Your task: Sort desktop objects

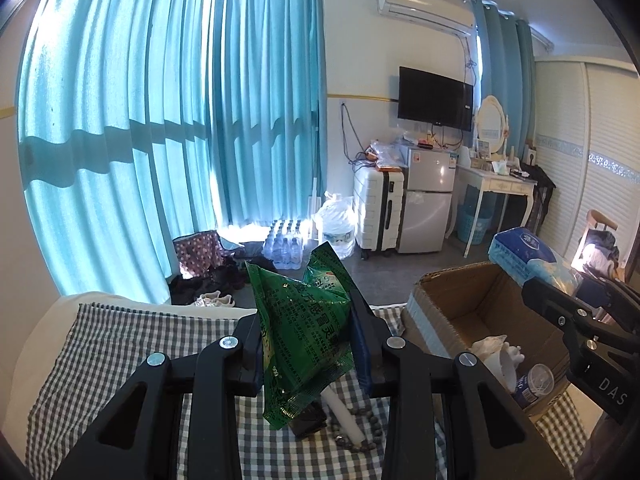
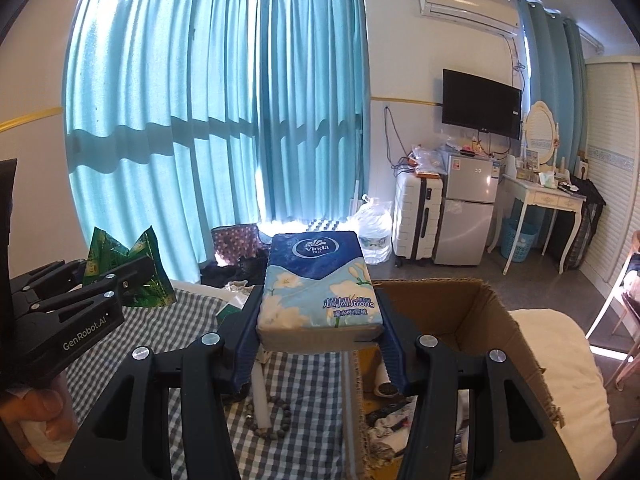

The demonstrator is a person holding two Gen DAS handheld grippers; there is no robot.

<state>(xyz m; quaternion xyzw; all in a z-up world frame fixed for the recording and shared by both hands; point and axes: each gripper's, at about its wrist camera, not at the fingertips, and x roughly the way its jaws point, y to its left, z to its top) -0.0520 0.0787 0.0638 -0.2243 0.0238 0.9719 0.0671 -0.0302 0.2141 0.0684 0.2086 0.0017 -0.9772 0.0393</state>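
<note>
**Both grippers hold packets above a checked bedspread beside a cardboard box**

Much is hidden. Below the left gripper (image 1: 308, 344), a white candle-like stick (image 1: 344, 416), a string of grey beads (image 1: 360, 440) and a small dark object lie on the checked bedspread (image 1: 120, 352), partly covered by the packet above them; the dark object cannot be identified. The contents of the cardboard box (image 1: 460, 304) are cut off by its wall and by the right gripper: something white and a clear lidded jar show, little more.

The left gripper's jaws pinch a crumpled, shiny green foil packet (image 1: 304, 328) printed with small text. It stands upright between the jaws, its torn top rising above them.

The right gripper (image 2: 316, 344) has its jaws closed on the sides of a soft pack of tissues (image 2: 318, 284), dark blue at the far end, pale blue with white lilies nearer. The pack lies flat, extending forward from the jaws, with the open box just right of them.

Both grippers point slightly downward. Fingers (image 2: 44, 412) of the left hand show at the frame's lower left.
</note>
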